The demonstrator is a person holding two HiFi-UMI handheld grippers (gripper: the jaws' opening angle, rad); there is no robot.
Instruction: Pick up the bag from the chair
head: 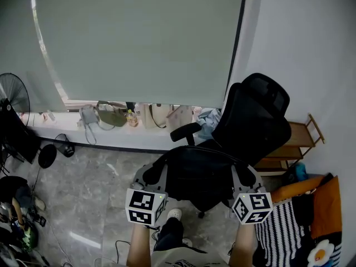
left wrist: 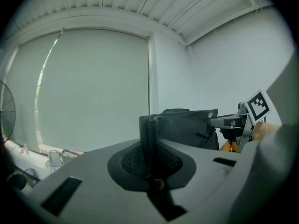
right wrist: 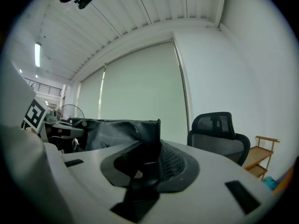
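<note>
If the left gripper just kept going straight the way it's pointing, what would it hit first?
Apart from the black bag edge that its shut jaws hold, the left gripper faces nothing close. Probably the roller blind at the window comes first, though the distance is hard to judge.

Bag (head: 194, 174) is plain black, same as the mesh chair (head: 256, 115) just past the jaws. The 2 grippers are grey, left gripper (head: 149, 176) and right gripper (head: 243, 177), and each carries a cube (head: 146, 206) of black-and-white square markers. Ahead of them the blind (head: 139, 38) is pale grey-green and the wall (head: 300, 38) is white. The floor (head: 94, 188) left of the left gripper is grey marble with lighter veins. Right of the right gripper there's a black-and-white striped cloth (head: 275, 235), orange fabric (head: 327, 202) and a tan wood shelf (head: 303, 141). The fan (head: 14, 93) far left is black.
</note>
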